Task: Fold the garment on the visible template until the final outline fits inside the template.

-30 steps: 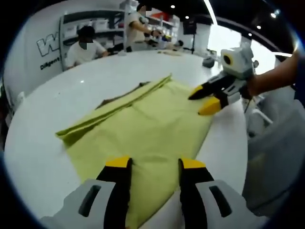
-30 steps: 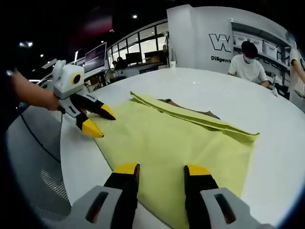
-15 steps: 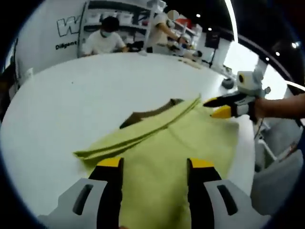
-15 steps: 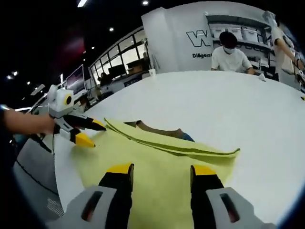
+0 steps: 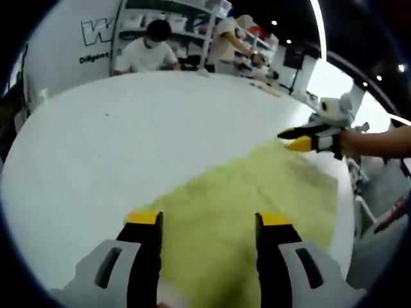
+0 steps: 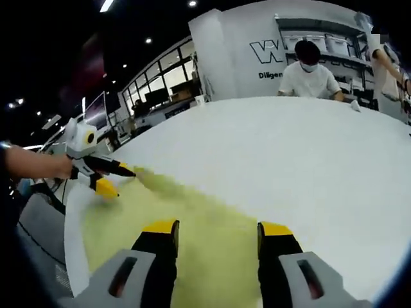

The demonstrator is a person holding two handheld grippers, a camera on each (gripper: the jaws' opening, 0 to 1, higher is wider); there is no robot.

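The yellow garment (image 5: 257, 192) lies on the white table (image 5: 115, 141) and is blurred; no fold line shows on it. In the left gripper view my left gripper (image 5: 209, 221) stands open low over its near end. My right gripper (image 5: 297, 138), held in a hand, reaches its yellow tips to the cloth's far right corner. In the right gripper view the garment (image 6: 192, 212) runs from my open right gripper (image 6: 218, 228) to the left gripper (image 6: 115, 181), whose jaws are parted at the cloth's left corner. Whether any jaw touches the cloth I cannot tell.
The table's edge (image 5: 350, 199) runs close past the garment on the right; in the right gripper view the edge (image 6: 69, 218) is at the left. A seated person (image 6: 309, 74) in white and shelves (image 5: 173, 19) are at the far side.
The folded yellow band and the brown patch at the garment's far edge are gone from sight; the cloth now looks flat and smeared by motion. Both grippers stay open at its corners.
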